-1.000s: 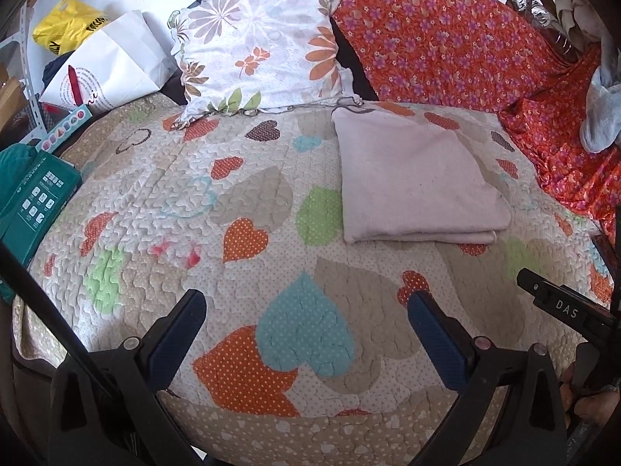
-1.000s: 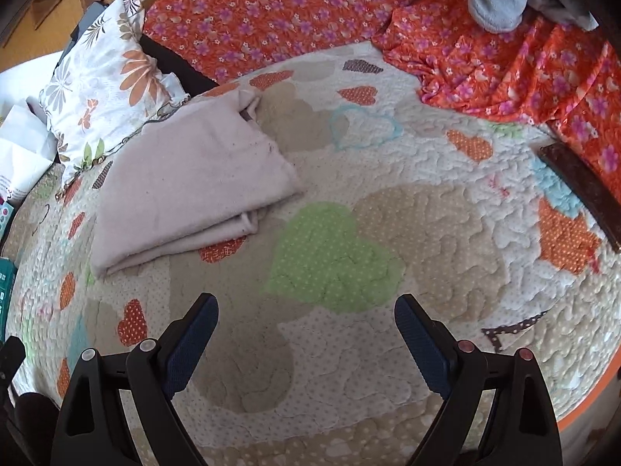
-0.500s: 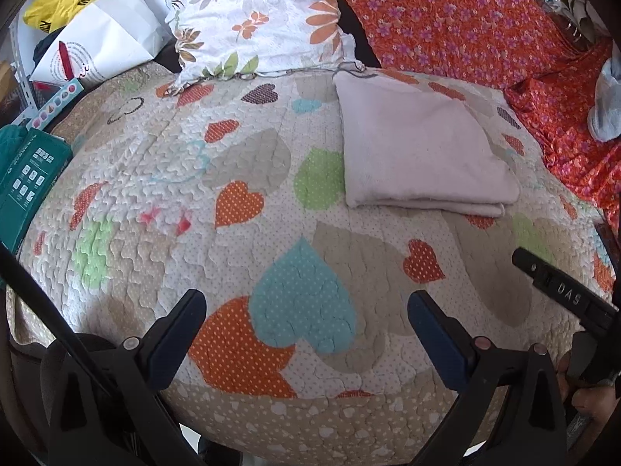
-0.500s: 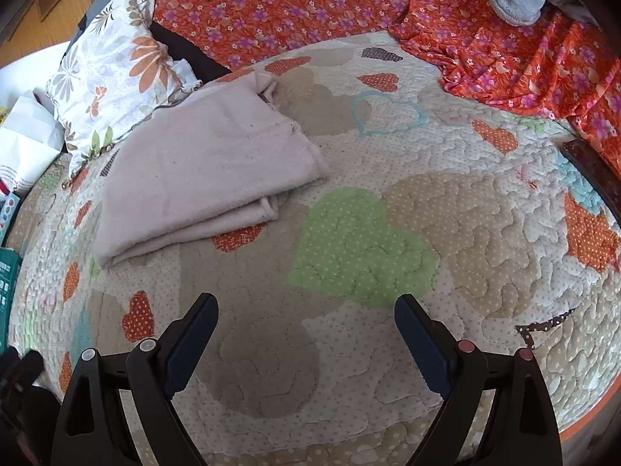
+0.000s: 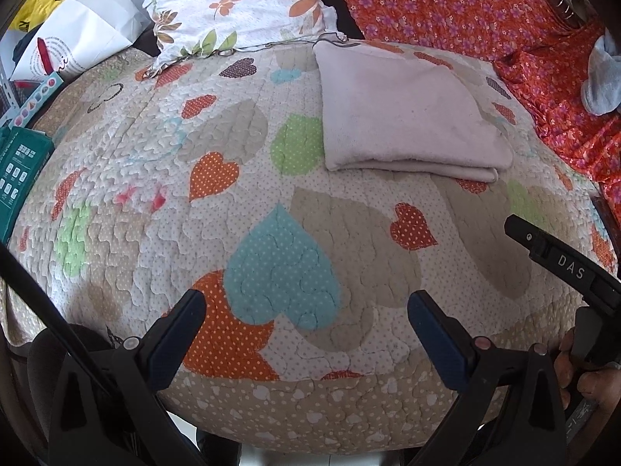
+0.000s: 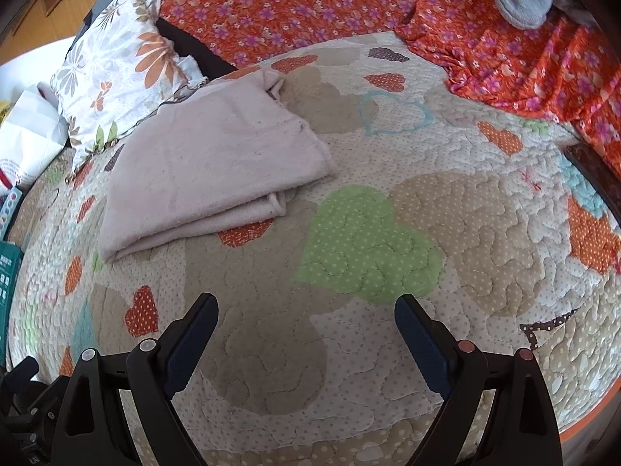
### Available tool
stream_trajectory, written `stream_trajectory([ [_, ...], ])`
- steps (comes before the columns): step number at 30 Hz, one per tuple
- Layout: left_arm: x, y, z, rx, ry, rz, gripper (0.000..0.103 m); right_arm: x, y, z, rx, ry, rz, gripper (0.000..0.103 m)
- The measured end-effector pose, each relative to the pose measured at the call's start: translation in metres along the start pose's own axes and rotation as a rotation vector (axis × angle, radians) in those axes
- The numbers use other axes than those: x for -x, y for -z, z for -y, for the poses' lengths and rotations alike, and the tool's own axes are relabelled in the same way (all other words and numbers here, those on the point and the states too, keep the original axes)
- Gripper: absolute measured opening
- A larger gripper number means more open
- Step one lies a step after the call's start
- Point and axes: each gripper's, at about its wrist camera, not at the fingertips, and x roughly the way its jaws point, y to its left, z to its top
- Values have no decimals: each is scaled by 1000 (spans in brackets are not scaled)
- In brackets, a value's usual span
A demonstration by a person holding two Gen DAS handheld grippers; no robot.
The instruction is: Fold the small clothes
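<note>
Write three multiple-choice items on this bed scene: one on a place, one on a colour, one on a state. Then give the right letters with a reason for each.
1. Where does the folded pale pink cloth lie?
A. On the heart-patterned quilt, next to the floral pillow
B. On a wooden chair
C. Between the left gripper's fingers

2. In the right wrist view, what colour is the large heart patch just ahead of the right gripper?
A. Purple
B. Green
C. Black

3. What state are the left gripper and the right gripper in?
A. Both shut on the cloth
B. One open, one shut
C. Both open and empty

Answers:
1 A, the cloth rests flat on the quilt by the pillow.
2 B, a dotted green heart sits there.
3 C, each pair of fingers stands wide apart over bare quilt.
</note>
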Motion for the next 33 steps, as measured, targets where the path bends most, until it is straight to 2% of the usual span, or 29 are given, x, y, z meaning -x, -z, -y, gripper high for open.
stream_trajectory([
  [19,5,1,1,-7,-39,44,103,1,2,-7,55,17,11,95],
  [33,-4,2,0,-12,-47,20,103,1,3,-11,73,22,14,95],
])
